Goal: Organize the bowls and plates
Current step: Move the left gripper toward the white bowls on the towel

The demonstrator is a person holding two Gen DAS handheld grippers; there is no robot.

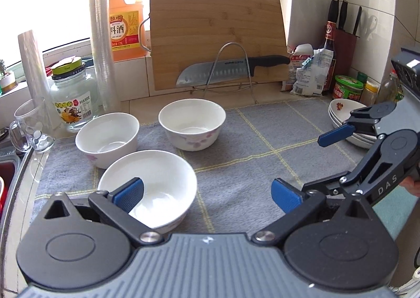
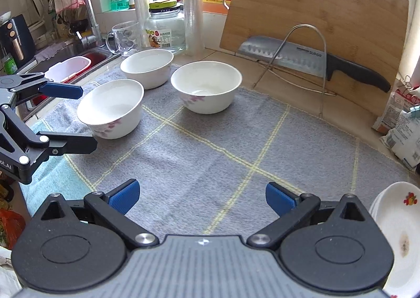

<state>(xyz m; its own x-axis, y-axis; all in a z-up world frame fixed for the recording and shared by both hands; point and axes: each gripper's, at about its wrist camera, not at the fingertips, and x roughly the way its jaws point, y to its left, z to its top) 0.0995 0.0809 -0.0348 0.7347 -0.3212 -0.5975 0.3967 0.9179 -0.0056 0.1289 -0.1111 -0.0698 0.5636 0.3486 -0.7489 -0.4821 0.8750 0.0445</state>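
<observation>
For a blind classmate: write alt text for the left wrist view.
Open left gripper hovers over a grey mat beside three separate white bowls; the open right gripper and stacked plates sit opposite.

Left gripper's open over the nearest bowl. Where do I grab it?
Pinch the rim of the nearest bowl from above, one finger inside, one outside. It sits upright, too wide to span, and the left gripper already has one pad over its near-left rim, so grip there.

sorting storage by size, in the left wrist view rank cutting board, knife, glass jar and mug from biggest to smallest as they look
1. cutting board
2. knife
3. glass jar
4. mug

Jar and mug sit nearer the camera than the board and knife, so the true order is unsure.
</observation>
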